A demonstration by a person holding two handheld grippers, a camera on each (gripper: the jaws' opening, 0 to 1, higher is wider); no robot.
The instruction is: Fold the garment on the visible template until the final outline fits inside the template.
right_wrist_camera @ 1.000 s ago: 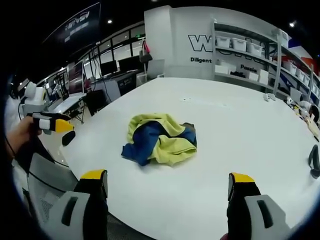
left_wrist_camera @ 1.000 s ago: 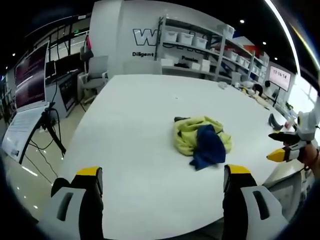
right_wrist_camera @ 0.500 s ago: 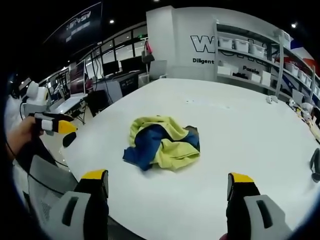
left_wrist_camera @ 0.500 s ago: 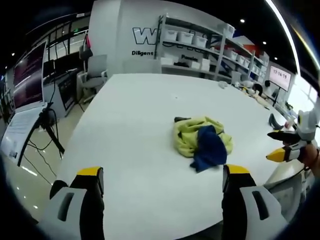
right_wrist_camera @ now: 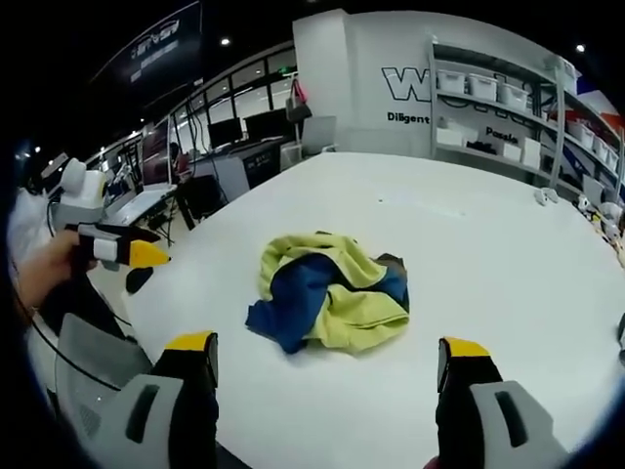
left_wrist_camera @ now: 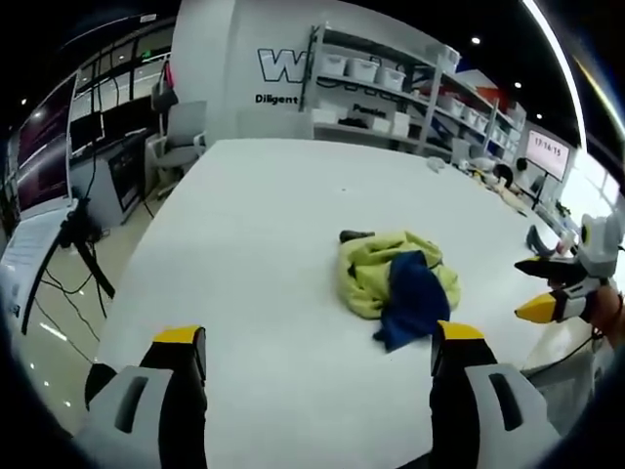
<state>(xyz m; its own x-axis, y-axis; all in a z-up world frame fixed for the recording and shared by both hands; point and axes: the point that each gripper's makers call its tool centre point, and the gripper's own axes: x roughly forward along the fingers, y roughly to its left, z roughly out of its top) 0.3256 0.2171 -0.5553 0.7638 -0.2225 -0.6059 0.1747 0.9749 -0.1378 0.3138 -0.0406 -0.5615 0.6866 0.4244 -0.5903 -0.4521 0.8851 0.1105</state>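
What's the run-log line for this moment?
garment: crumpled, unfolded on white table | left hand-held gripper: open, empty | right hand-held gripper: open, empty

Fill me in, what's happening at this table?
A person holds a claw in each hand over a white table. A yellow and blue garment lies crumpled in a heap on it, not yet touched or folded. The right claw and the left claw are both open and empty, hovering short of the heap on opposite sides. No template outline can be made out on the tabletop.
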